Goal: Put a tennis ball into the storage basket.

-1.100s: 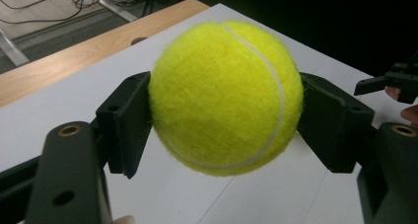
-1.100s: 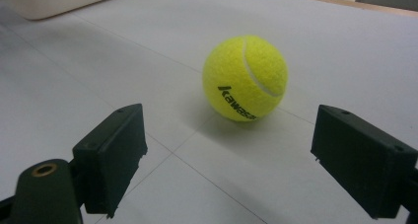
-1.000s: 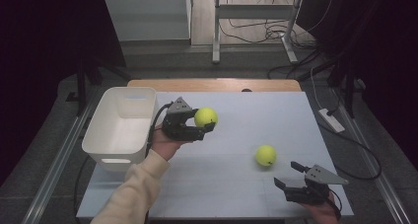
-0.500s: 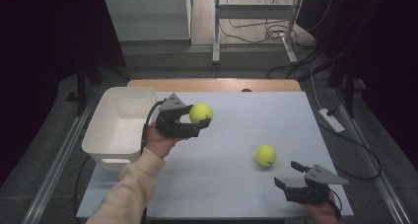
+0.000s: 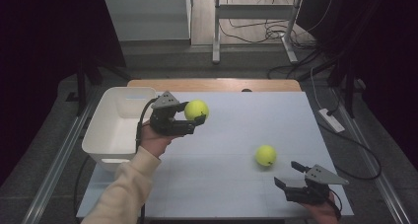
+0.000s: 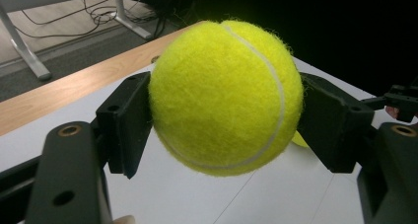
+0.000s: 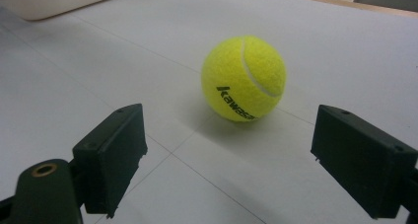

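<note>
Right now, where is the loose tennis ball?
High view: the loose ball lies on the table, right of centre, just ahead of the open right gripper.

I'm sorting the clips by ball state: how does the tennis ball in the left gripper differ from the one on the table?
The held ball is clamped in the left gripper, in the air beside the white bin; the loose ball rests free on the table, ahead of the open right gripper. The loose ball shows black lettering. Both are yellow.
</note>
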